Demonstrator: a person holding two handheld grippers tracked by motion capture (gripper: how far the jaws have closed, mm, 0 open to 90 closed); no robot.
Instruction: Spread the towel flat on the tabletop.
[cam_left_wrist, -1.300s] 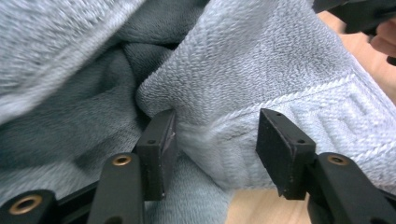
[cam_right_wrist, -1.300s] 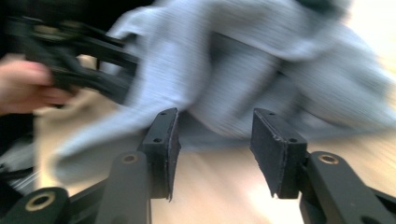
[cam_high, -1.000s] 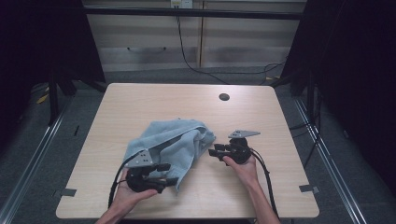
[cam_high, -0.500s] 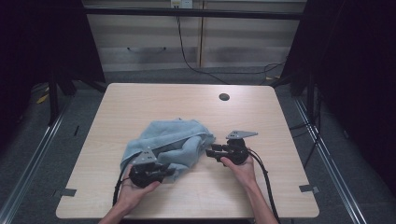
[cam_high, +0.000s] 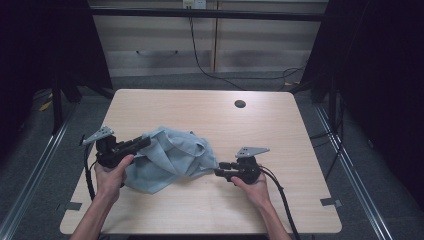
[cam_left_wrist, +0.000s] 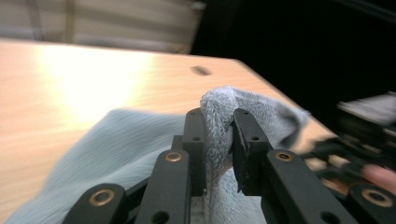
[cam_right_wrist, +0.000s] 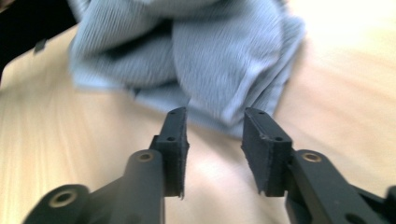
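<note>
Left gripper (cam_high: 142, 142) at the worktop's (cam_high: 280, 125) left edge pinching a fold of the crumpled blue towel (cam_high: 170, 160), which sprawls left of centre, and on the right the right gripper (cam_high: 218, 172) just beside its edge, jaws apart after narrowing, nothing between them

Cloth (cam_high: 167, 159): pale grey-blue w/ a fine ribbed weave, lines running along the folds, darker grey in the creases; table (cam_high: 280, 125) is light wood-grain tan w/ a bright glare patch & one small dark round hole (cam_high: 240, 104). Left gripper (cam_left_wrist: 219, 140) & right gripper (cam_right_wrist: 215, 140): matte black jaws w/ brass-coloured rivets, each w/ a grey three-cornered plate & black cable in the high view. Backdrop is black at the sides, beige panels behind, grey floor.
</note>
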